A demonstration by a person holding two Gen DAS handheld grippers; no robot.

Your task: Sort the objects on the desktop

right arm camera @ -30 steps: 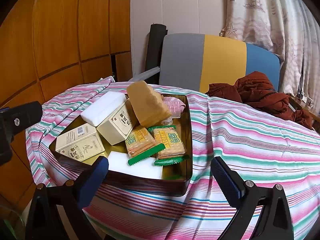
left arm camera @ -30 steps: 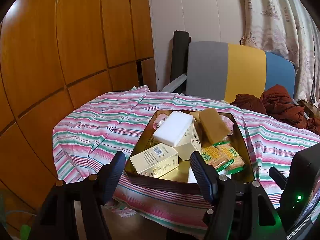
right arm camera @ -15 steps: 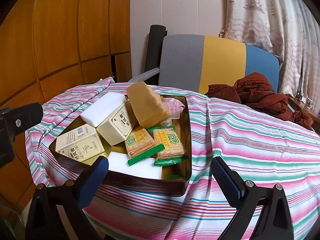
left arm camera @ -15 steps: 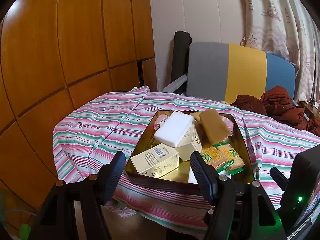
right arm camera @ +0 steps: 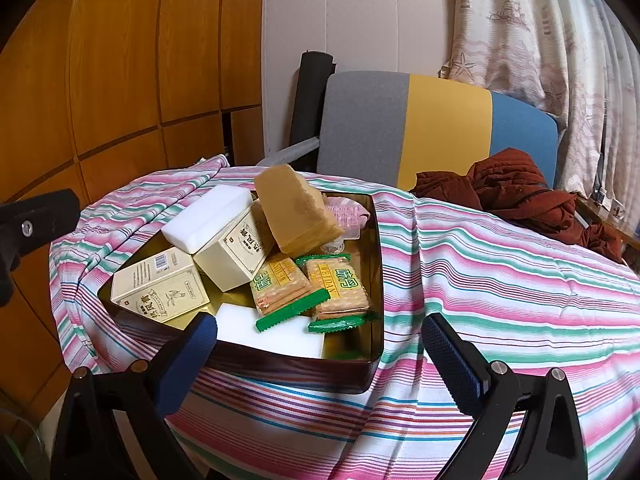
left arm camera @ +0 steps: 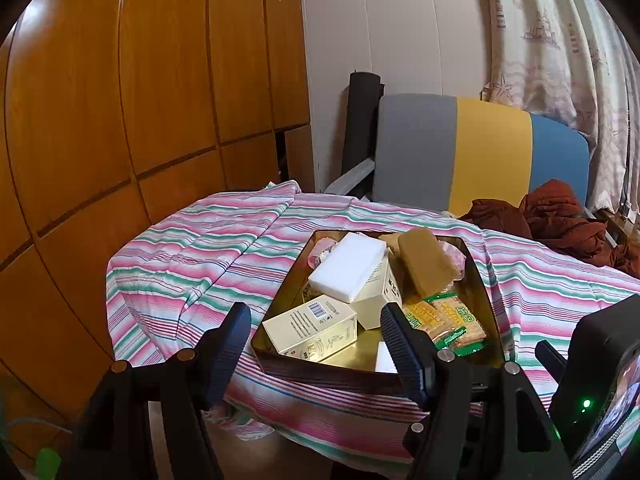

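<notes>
A dark tray with a gold inside [left arm camera: 280,314] [right arm camera: 372,264] sits on the striped tablecloth. It holds two cream boxes [left arm camera: 310,328] [right arm camera: 160,290], a white sponge block [left arm camera: 348,266] [right arm camera: 208,218], a tan sponge [left arm camera: 424,266] [right arm camera: 296,210], two biscuit packs [left arm camera: 448,320] [right arm camera: 312,284], a flat white block [right arm camera: 272,330] and a pink item [right arm camera: 348,210]. My left gripper [left arm camera: 316,354] hovers open before the tray's near edge. Open too, my right gripper [right arm camera: 320,354] hangs at the tray's near right corner. Nothing lies between either pair of fingers.
The striped cloth [right arm camera: 500,280] covers a round table whose near edge drops off just below the tray. A dark red garment [right arm camera: 516,192] lies at the back right. A grey, yellow and blue chair back [left arm camera: 480,152] stands behind, and wooden panelling [left arm camera: 120,120] lines the left.
</notes>
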